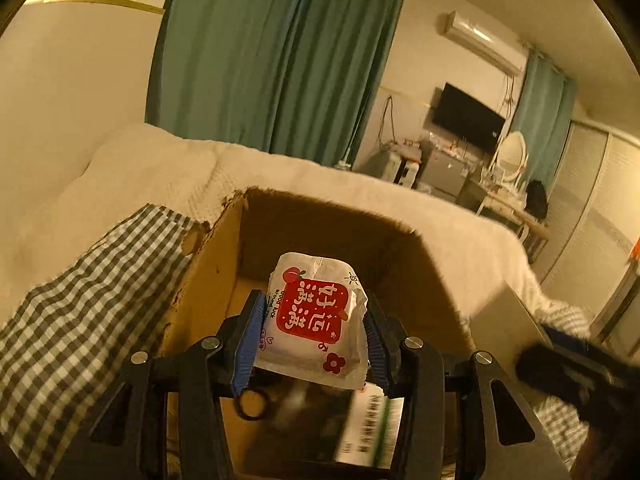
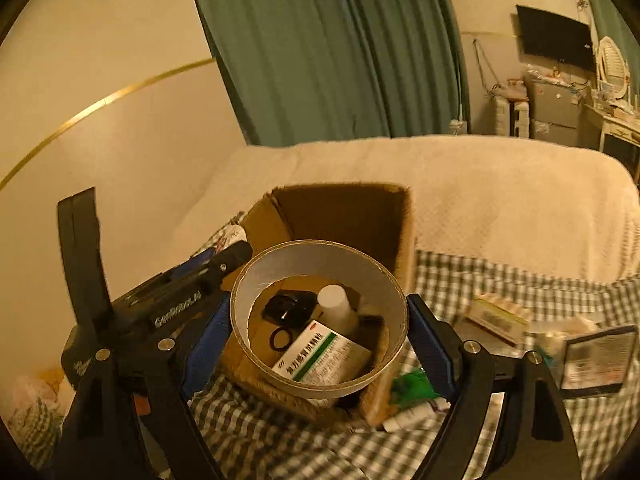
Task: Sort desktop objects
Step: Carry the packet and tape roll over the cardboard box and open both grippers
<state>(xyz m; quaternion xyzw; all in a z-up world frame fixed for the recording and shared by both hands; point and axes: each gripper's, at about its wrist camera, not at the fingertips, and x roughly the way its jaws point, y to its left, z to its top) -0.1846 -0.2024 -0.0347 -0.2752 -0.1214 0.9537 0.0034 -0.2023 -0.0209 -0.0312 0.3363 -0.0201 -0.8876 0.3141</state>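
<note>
Left hand-held gripper (image 1: 314, 330) pinches a white tissue pack (image 1: 316, 320) with a red label between its blue pads (image 1: 250, 338), held above the open cardboard box (image 1: 208, 280), which sits on a checked cloth (image 1: 80, 312) on the bed. Right hand-held gripper (image 2: 319, 322) clamps a wide tape roll (image 2: 320, 380) by its outer rim, over the same box (image 2: 348, 216). Through the roll's core, the box floor shows a green-and-white medicine carton (image 2: 320, 356), a white bottle (image 2: 336, 306), a black ring (image 2: 282, 338) and a black object, unidentified; more small packages (image 2: 496, 316) lie on the cloth to the right.
</note>
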